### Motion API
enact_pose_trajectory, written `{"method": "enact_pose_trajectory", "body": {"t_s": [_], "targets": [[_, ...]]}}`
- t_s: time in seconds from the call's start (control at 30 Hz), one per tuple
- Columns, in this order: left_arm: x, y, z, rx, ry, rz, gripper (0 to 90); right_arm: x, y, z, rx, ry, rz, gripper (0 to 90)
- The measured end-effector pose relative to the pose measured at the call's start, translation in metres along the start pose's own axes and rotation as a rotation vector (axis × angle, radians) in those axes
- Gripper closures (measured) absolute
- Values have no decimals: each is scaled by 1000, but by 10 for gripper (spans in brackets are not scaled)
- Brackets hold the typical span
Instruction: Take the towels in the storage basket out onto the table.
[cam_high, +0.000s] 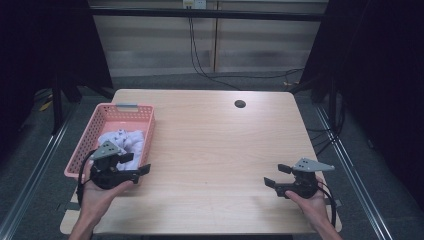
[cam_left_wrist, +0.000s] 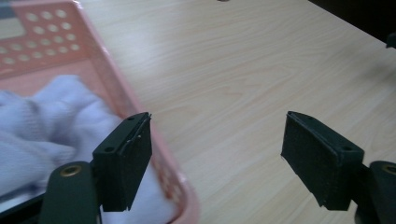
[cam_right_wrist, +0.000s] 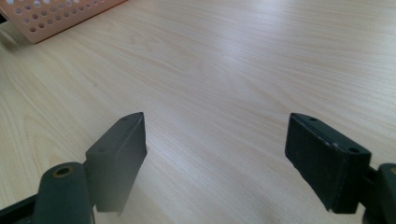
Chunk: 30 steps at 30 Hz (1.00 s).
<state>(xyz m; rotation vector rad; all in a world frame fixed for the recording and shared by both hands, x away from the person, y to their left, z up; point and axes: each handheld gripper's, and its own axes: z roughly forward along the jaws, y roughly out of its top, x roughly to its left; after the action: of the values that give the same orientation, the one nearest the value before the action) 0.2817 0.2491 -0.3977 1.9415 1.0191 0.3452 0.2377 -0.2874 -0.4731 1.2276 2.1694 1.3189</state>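
High view, nearest edge first: two forearms come in from the bottom. The left hand-held gripper (cam_high: 135, 164) hovers at the near corner of the pink basket (cam_high: 146, 131), its jaws spread wide with nothing between them; seen in the left gripper view, one jaw hangs over the basket's rim, the other over bare wood. The right hand-held gripper (cam_high: 277, 175) sits low over the counter (cam_high: 215, 145) near the right edge, jaws likewise spread and empty, pointing across toward the left.

Farther in, a white cloth (cam_high: 124, 140) lies bunched inside the basket, against its near end. It looks soft, light and limp, likely to sag and drape when lifted; a raised fold on top seems the best place to pinch, since a flat patch may slip free.
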Motion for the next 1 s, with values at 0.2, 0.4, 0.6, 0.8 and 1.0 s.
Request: {"method": "enact_pose_trajectory", "body": {"t_s": [0.2,0.4,0.6,0.8,1.0], "targets": [[30,7,-14,5,72,-40,224,0,0,3,23,15,6,178],[59,10,-18,54,117,-59,194,-1,0,6,34,19,11,169],[87,9,-10,108,163,-113,160,-1,0,7,43,26,7,167],[103,10,3,165,164,-100,162,-1,0,8,56,28,15,165],[119,11,21,229,149,-113,162,0,-1,10,57,36,16,165]]}}
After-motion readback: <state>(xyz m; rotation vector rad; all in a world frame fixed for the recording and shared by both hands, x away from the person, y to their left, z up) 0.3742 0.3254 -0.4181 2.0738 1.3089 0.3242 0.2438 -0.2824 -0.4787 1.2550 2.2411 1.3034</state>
